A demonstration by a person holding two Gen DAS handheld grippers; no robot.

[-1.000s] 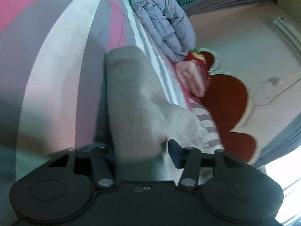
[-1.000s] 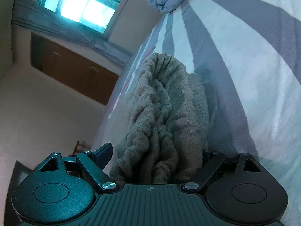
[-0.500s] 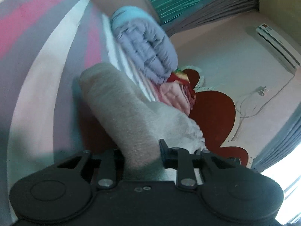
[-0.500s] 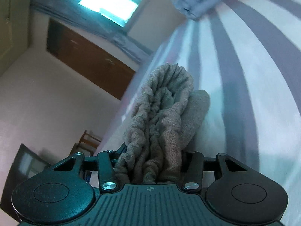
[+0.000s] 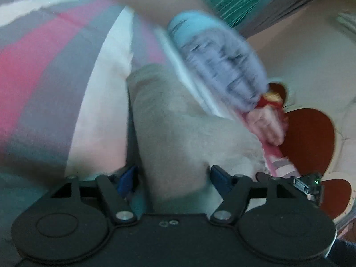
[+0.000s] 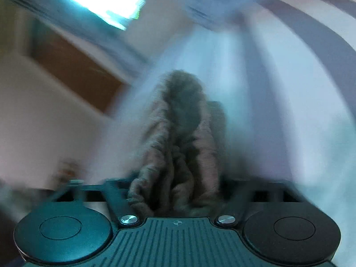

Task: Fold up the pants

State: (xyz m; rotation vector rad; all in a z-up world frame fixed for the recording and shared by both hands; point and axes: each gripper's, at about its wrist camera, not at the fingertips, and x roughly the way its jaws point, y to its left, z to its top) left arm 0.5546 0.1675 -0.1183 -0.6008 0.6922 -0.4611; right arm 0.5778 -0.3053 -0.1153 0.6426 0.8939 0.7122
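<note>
The grey-beige fleece pants (image 5: 175, 120) lie as a long band on the striped bed sheet (image 5: 44, 71). My left gripper (image 5: 172, 175) holds one end of them between its blue-padded fingers. In the right wrist view the bunched, ribbed end of the pants (image 6: 178, 146) sits between the fingers of my right gripper (image 6: 175, 191), which is shut on it. Both views are blurred by motion.
A rolled blue-grey quilt (image 5: 218, 60) and pink folded bedding (image 5: 267, 124) lie at the bed's far edge, by a red heart-shaped headboard (image 5: 311, 142). The right wrist view shows a window (image 6: 104, 2), a brown cabinet (image 6: 75, 71) and the quilt's edge (image 6: 213, 2).
Both grippers have swung with the pants in them, so the room has shifted in both views. The right gripper closed on the bunched end between one second and half a second ago.
</note>
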